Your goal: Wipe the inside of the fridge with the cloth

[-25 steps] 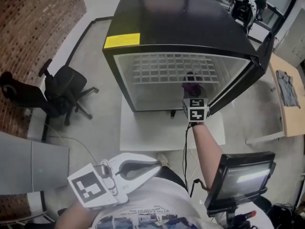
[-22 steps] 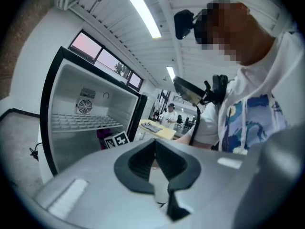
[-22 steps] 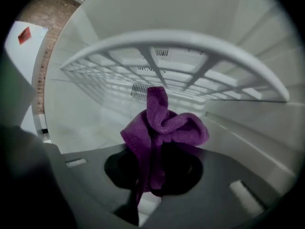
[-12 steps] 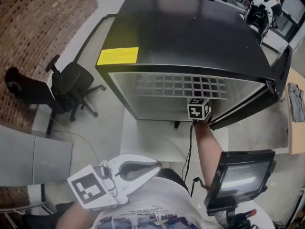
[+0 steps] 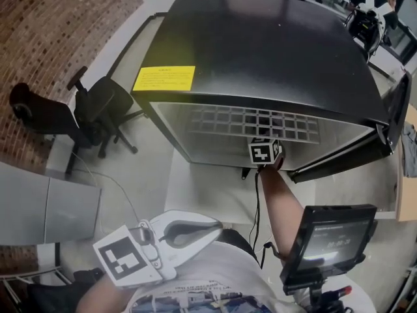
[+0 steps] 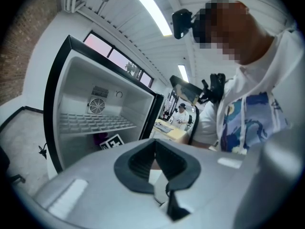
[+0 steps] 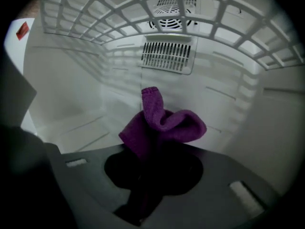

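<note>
cloth [image 7: 162,125], purple and bunched, is pinched between the closed jaws of the right gripper [image 7: 152,162], and its loose folds stand up above the jaw tips. gripper and cloth are inside the fridge [image 5: 260,51], under the wire shelf [image 7: 143,13], which spans the right gripper view from 10 to 2 o'clock. the slatted vent [image 7: 167,56] in the white back wall sits at 12 o'clock from the cloth. whether the cloth touches any wall cannot be told.

in the head view the black fridge fills the 12 o'clock part, with a yellow label [image 5: 164,78] on its top at 10 o'clock and its door [image 5: 365,152] swung open toward 3 o'clock. the right gripper's marker cube [image 5: 265,152] shows at the fridge mouth, with the person's forearm [image 5: 280,207] running back from it toward 5 o'clock.

the left gripper [image 5: 195,230] is held low at 7 o'clock, close to the person's chest and well apart from the fridge, its jaws together with nothing between them. an office chair [image 5: 98,113] stands at 9 o'clock, and a small screen [image 5: 329,240] is at 4 o'clock.
</note>
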`<action>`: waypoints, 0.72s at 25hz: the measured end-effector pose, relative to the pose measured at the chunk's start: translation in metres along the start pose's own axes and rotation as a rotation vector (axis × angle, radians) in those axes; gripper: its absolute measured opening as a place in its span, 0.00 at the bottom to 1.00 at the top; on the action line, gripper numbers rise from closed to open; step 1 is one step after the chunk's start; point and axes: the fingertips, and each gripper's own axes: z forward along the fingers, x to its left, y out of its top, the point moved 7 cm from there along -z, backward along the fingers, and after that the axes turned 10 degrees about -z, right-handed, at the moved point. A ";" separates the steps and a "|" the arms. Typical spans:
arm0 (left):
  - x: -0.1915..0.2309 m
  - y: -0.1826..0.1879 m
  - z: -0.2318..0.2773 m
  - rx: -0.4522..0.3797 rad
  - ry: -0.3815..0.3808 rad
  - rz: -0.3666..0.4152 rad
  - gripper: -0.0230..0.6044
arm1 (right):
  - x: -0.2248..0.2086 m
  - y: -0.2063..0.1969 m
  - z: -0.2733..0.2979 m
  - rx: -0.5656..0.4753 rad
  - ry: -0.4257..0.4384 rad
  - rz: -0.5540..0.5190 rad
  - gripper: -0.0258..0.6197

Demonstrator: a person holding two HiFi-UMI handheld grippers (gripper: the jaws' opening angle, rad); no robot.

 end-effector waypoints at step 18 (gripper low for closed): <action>0.000 -0.014 -0.033 -0.055 0.094 -0.035 0.05 | 0.100 0.064 0.014 -0.100 0.259 -0.040 0.16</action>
